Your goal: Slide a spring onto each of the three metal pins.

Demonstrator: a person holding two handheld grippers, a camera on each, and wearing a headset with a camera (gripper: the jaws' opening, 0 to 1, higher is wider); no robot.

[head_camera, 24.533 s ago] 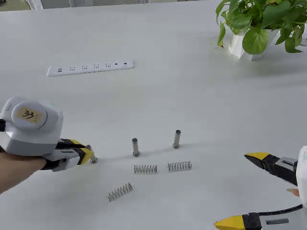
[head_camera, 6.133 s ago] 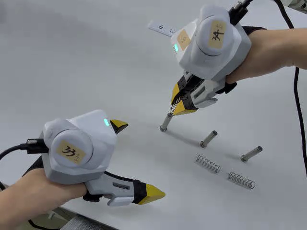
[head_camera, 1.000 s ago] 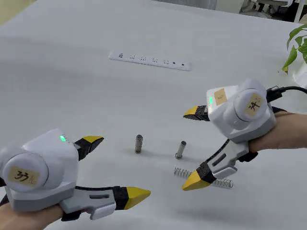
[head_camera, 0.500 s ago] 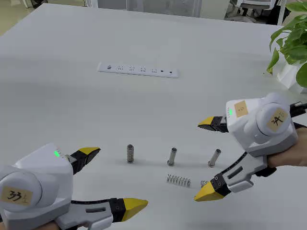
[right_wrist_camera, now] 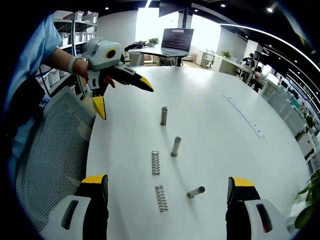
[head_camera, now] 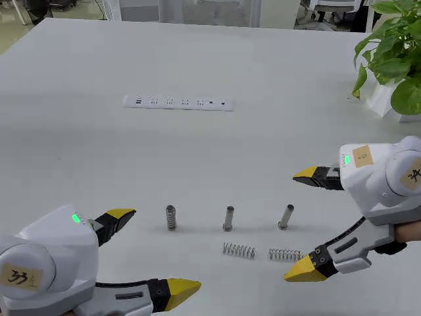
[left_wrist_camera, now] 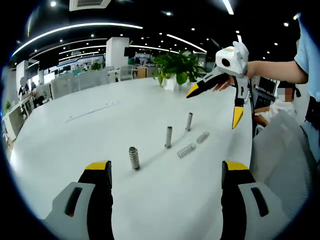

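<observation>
Three metal pins stand in a row on the white table. The left pin (head_camera: 171, 217) wears a spring; the middle pin (head_camera: 228, 218) and right pin (head_camera: 285, 216) are bare. Two loose springs (head_camera: 238, 250) (head_camera: 286, 254) lie just in front of the bare pins. My left gripper (head_camera: 151, 253) is open and empty, near the front edge, left of the sprung pin (left_wrist_camera: 133, 158). My right gripper (head_camera: 302, 222) is open and empty, right of the right pin, its lower tip beside the right spring. The right gripper view has the springs (right_wrist_camera: 155, 162) (right_wrist_camera: 161, 198) ahead of the jaws.
A white power strip (head_camera: 177, 103) lies farther back on the table. A potted plant (head_camera: 391, 62) stands at the back right corner. A mesh chair (right_wrist_camera: 50, 150) is beside the table's near edge. Bare tabletop lies between the pins and the strip.
The head camera has swung, so the scene shifted. My right gripper drew back to the right, uncovering the right pin and right spring. Both grippers stayed open.
</observation>
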